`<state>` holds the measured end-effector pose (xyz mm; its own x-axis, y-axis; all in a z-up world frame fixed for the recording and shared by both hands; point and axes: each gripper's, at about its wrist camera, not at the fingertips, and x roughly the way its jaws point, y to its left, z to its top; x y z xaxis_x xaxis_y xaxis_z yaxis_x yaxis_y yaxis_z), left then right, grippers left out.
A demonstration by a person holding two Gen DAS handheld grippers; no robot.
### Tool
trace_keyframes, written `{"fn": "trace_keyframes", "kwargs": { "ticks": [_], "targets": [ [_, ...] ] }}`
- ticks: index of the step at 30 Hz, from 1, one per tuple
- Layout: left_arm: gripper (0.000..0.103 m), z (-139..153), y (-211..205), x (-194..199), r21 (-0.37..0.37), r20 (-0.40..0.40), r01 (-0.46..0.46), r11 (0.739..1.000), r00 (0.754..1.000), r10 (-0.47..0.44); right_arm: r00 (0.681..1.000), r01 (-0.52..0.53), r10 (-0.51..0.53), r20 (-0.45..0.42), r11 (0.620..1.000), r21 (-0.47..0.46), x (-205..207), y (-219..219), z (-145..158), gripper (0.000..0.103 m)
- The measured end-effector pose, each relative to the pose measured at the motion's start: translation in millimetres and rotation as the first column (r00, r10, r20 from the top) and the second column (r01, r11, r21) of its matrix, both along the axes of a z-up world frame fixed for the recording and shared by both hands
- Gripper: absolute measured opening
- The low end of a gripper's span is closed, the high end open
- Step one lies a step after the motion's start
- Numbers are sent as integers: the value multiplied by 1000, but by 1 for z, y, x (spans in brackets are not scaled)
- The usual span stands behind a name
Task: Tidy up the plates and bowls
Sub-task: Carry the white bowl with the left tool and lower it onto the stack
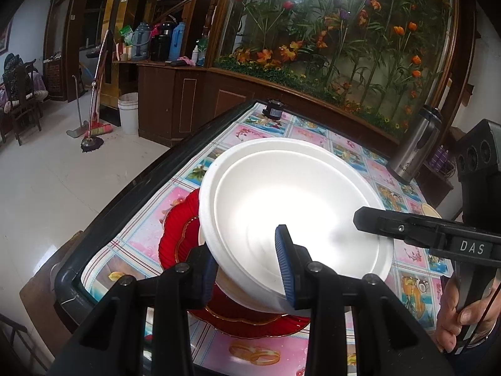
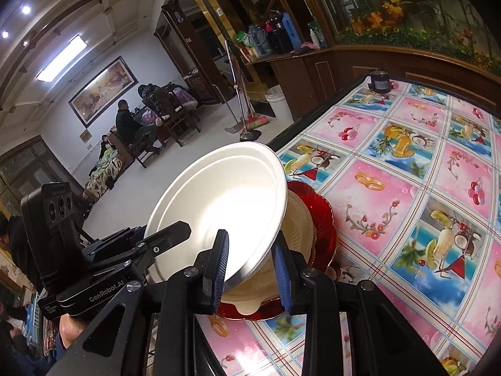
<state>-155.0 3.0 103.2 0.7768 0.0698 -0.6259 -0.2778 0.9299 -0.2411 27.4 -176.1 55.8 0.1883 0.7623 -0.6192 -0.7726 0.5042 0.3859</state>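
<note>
**Lowering a White Bowl onto the Red Plate Stack**

Gripping is shared between both tools. Nearest the left wrist camera, the left hand-held gripper (image 1: 247, 269) has its blue pads pinching the near rim of the white bowl (image 1: 294, 206), one pad inside the wall and one outside. In the right wrist view, the right hand-held gripper (image 2: 252, 269) pinches the opposite rim of the same bowl in the same manner. The bowl is tilted and held above the surface (image 1: 313, 134), not resting flat.

Directly below the bowl sits a cream bowl (image 2: 297, 232), nested on a red scalloped plate (image 2: 325, 219) near the surface's corner edge. Further back, a steel flask (image 1: 416, 144) stands at the right, and a small dark object (image 1: 272, 108) sits at the far edge.

Judged stage: the white bowl is about to be nested into the cream bowl.

Hazards from this position:
- Uneven lowering. If one tool descends faster, the tilt increases and the rim may catch on the cream bowl's edge instead of seating.
- Rim deformation. The bowl looks thin-walled; opposing pulls from two grips may bend or crack it.
- Edge proximity. The stack lies close to the corner; a sideways push could slide the red plate off.
</note>
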Motion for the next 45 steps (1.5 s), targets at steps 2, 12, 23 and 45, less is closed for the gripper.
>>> {"fn": "trace_keyframes", "kwargs": {
  "ticks": [2,12,23,45],
  "targets": [
    [33,-3,1,2,-2,-7,-1,1000,1000,1,1000,3,-3,-7,1000,-5,2,1,-3,31],
    [33,-11,4,7,-12,-29,-2,1000,1000,2,1000,2,-3,-29,1000,-28,6,6,-13,31],
    [33,-17,3,10,-15,-47,2,1000,999,-3,999,11,-13,-41,999,-49,9,8,-20,31],
    [33,-18,4,11,-17,-46,1,1000,999,-2,999,8,-11,-38,998,-68,8,12,-25,33]
  ]
}}
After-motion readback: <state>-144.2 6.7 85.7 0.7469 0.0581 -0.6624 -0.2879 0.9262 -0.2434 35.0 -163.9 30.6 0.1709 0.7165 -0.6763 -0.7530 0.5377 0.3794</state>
